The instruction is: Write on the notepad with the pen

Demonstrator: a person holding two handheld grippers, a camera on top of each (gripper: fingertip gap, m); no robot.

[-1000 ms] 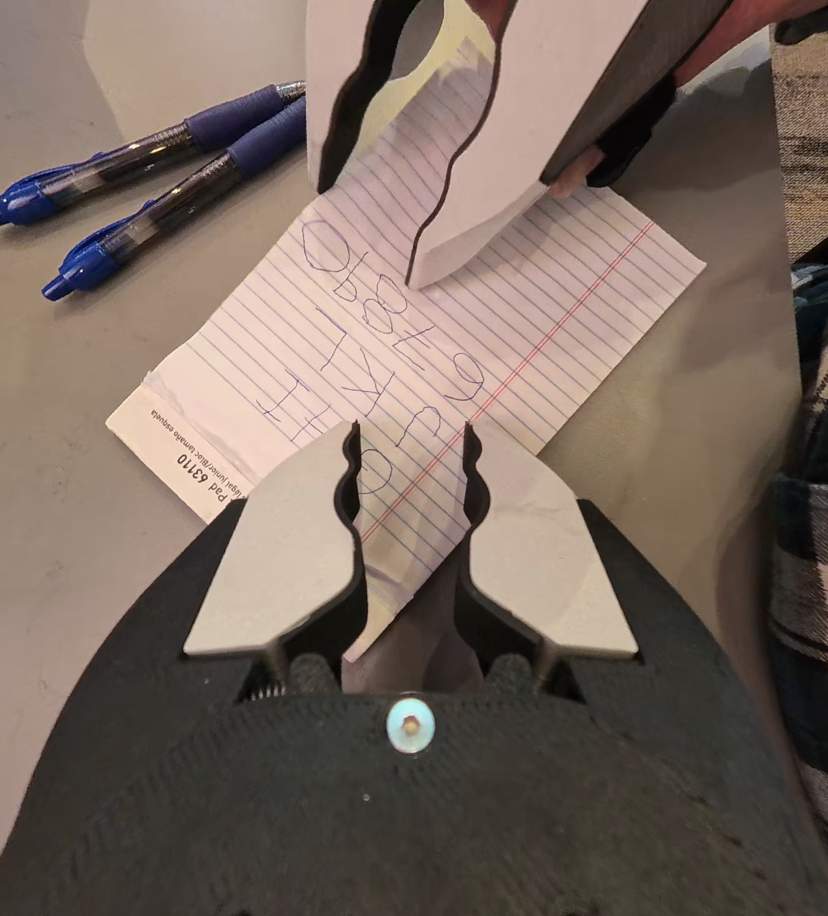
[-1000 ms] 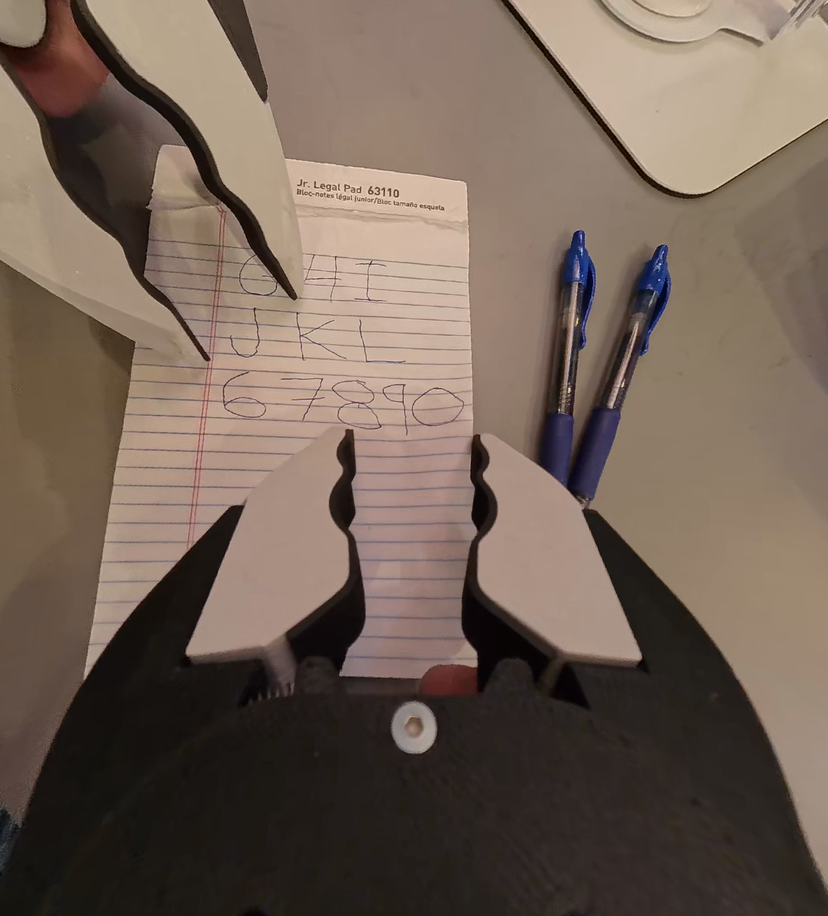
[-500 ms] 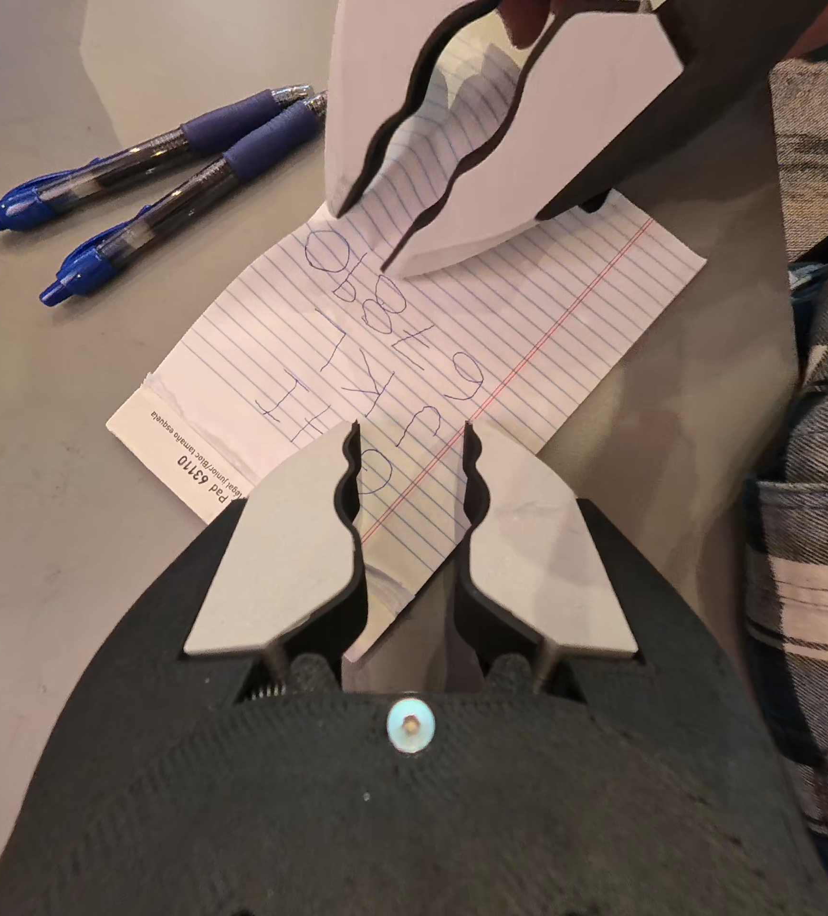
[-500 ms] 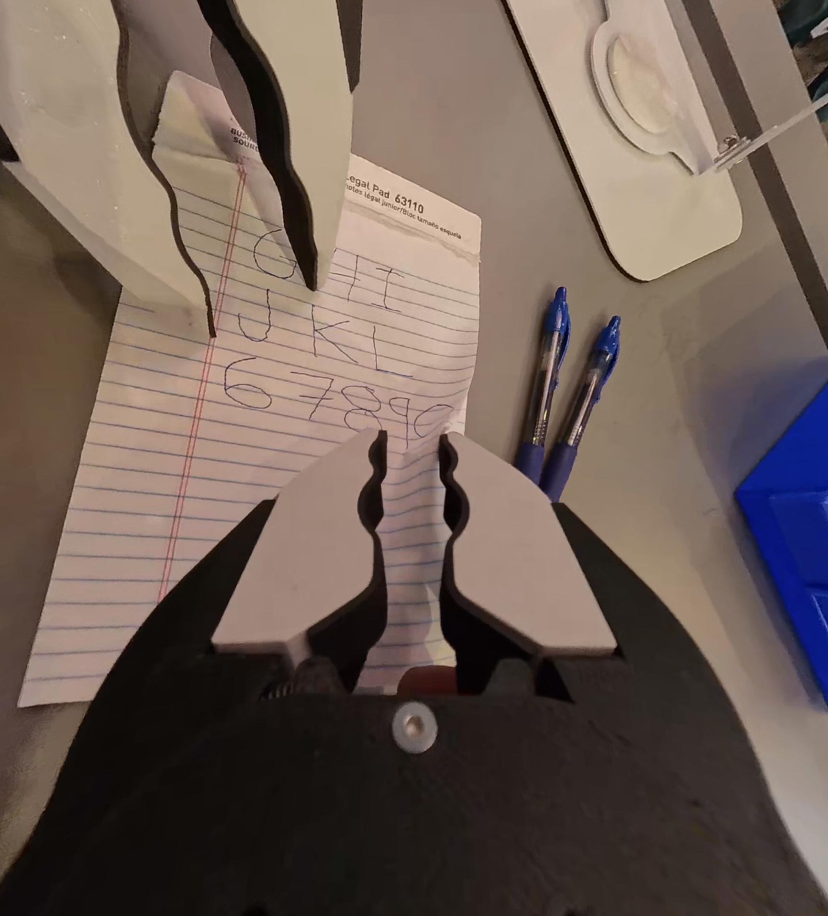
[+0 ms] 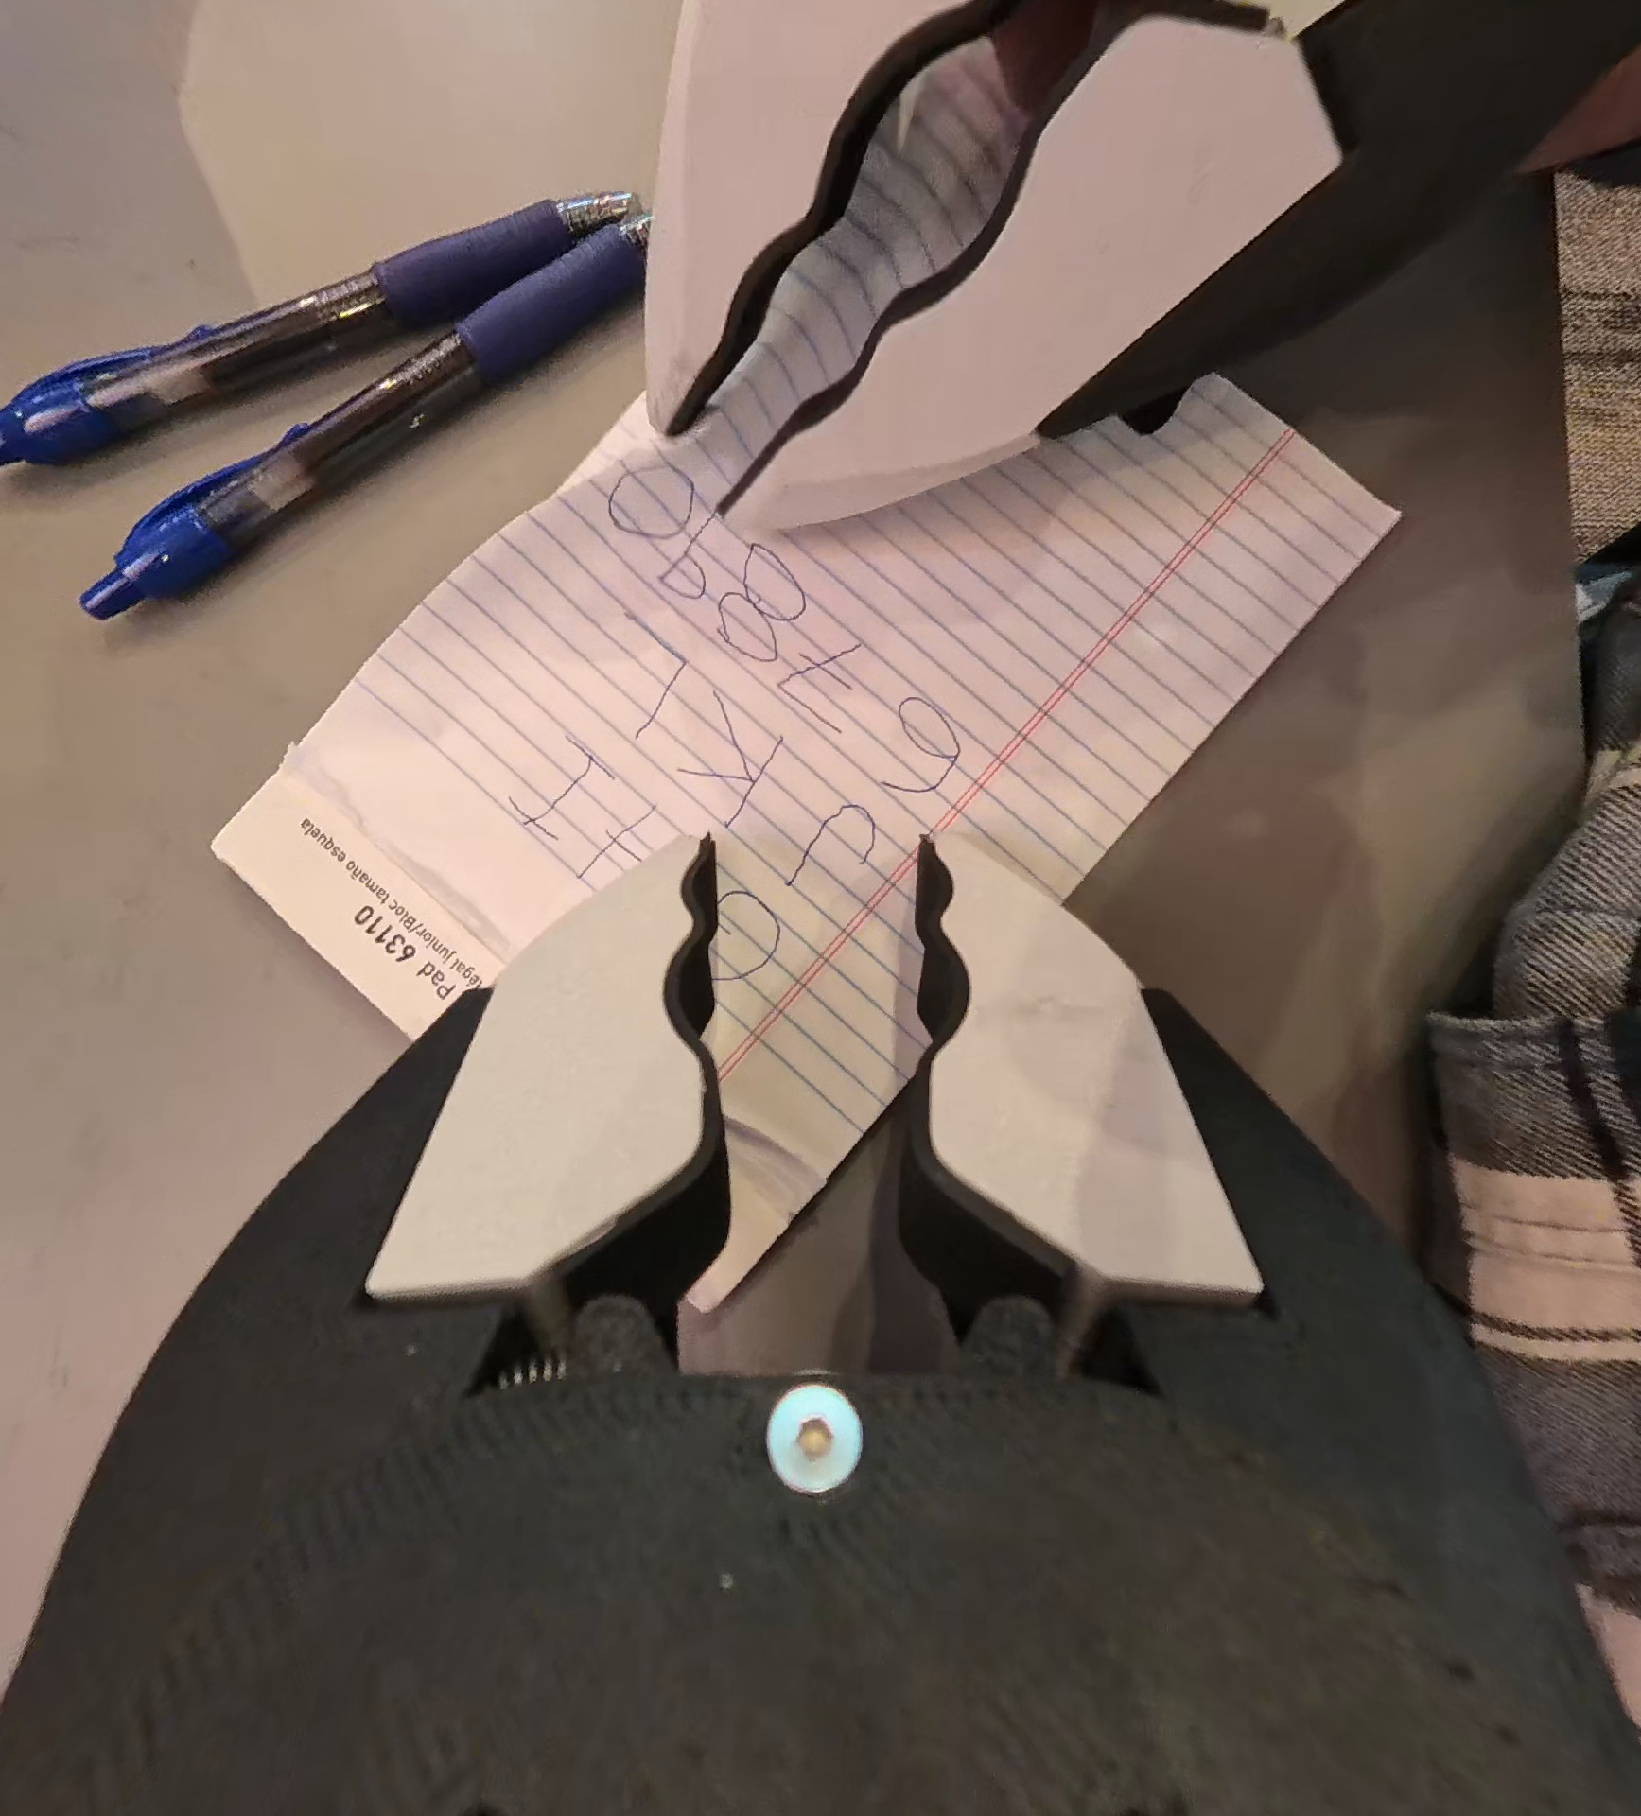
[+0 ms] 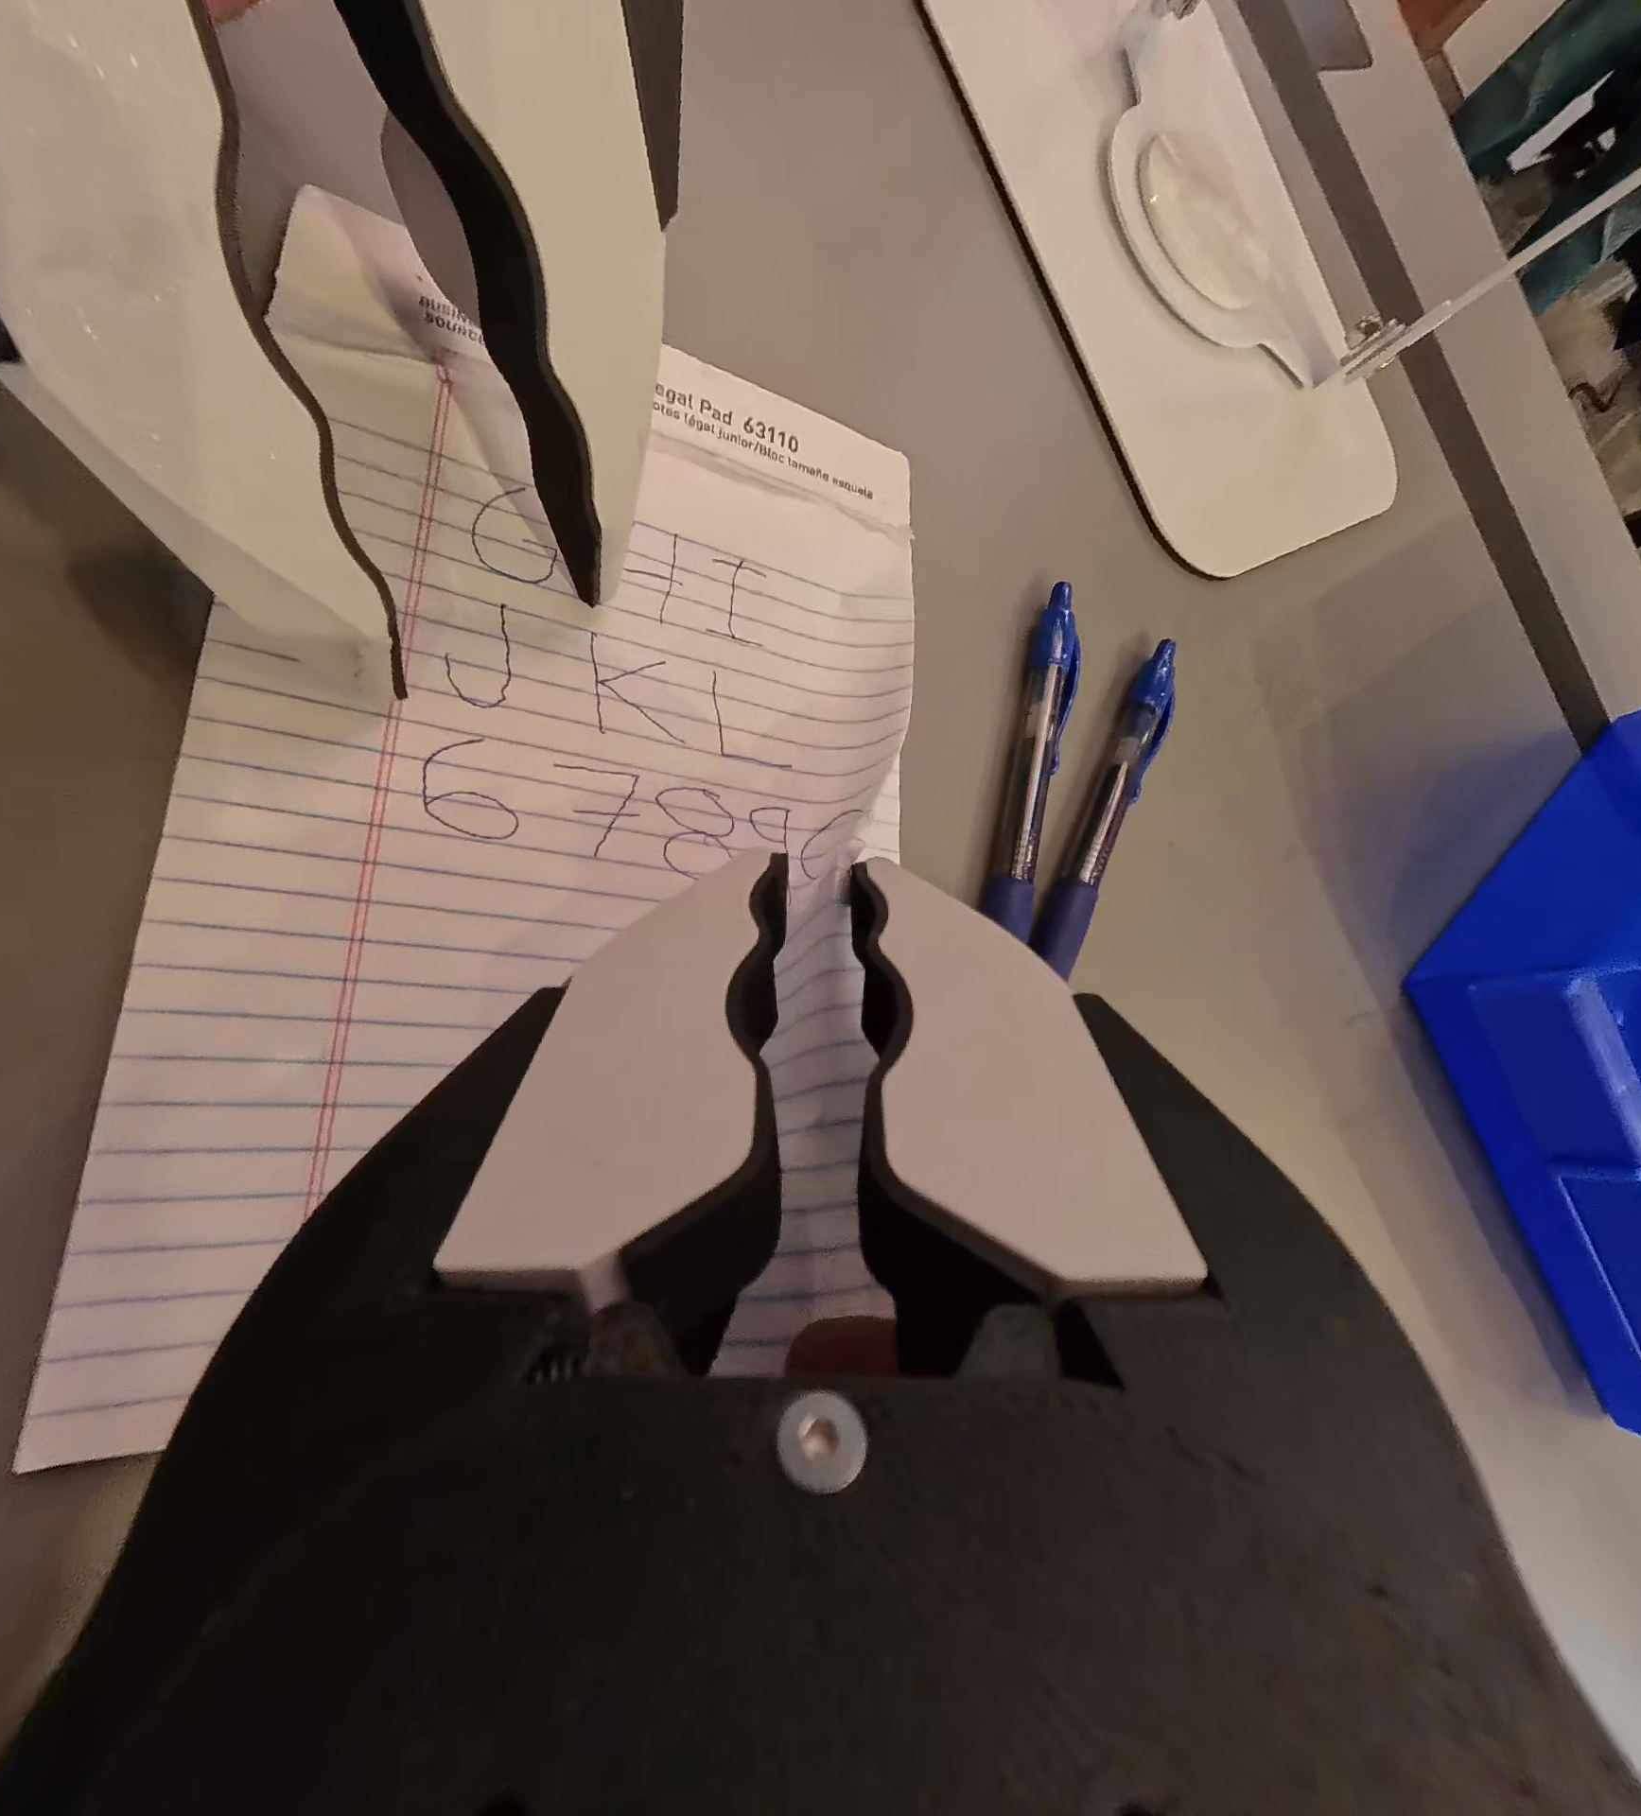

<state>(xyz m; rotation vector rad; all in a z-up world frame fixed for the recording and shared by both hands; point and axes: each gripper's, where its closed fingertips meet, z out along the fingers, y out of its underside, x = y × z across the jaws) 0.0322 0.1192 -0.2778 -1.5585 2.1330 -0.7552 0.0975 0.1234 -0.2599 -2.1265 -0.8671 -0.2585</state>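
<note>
Since neither of the two blue pens (image 6: 1081,766) is held, the step in hand is judged to be picking one up, and that move turns on where they lie relative to the right gripper (image 6: 816,865). The pens are laid side by side on the bench (image 6: 1288,786), just off the right edge of the notepad (image 6: 502,983) and just beside the right gripper's outer finger. Their long axes run nearly along the direction in which that gripper points, with the rubber grip ends toward it and the clip ends away. The right gripper is seen with its jaws drawn to a narrow gap over the lined sheet's right edge, which is curled up between the fingertips. No pad is seen pressed on the paper, so nothing is judged to be gripped. The left gripper (image 5: 811,850) is held wide open above the notepad's bound end, near the red margin line, with only paper showing between its fingers. It lies well apart from the pens, across the sheet. The right gripper is therefore much the nearer, and a short sideways shift to its right, with the jaws set across a barrel, is judged to be what is called for. Handwriting is already borne by the upper lines of the sheet.
</note>
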